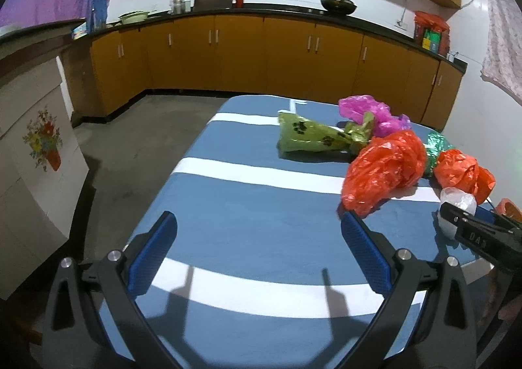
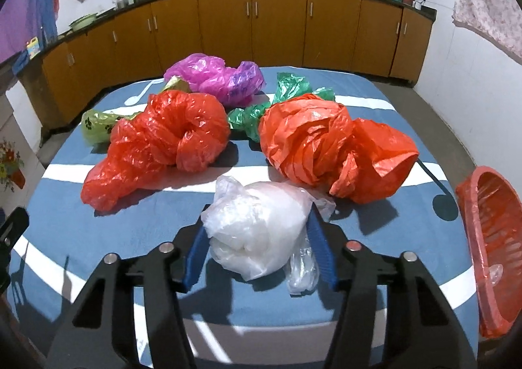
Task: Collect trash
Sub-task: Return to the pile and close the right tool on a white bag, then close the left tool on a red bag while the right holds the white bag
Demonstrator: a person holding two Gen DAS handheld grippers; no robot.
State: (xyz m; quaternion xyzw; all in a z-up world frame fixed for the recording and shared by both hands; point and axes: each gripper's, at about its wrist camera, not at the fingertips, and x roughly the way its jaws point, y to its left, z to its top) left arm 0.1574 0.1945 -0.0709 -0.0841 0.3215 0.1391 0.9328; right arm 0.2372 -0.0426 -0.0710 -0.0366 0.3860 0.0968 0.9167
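Right wrist view — right gripper (image 2: 257, 232) closed on white plastic bag (image 2: 257, 225), left gripper (image 1: 257, 251) wide, empty; next, likely carry to red basket (image 2: 469, 219).

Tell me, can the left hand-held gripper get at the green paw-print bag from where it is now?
Probably yes. The left hand-held gripper is open and holds nothing, and bare tablecloth lies between it and the green paw-print bag. The red bag sits off to the right, out of that path.

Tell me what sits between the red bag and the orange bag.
In the right wrist view, a crumpled green bag lies in the gap between the red bag and the orange bag, with blue cloth in front.
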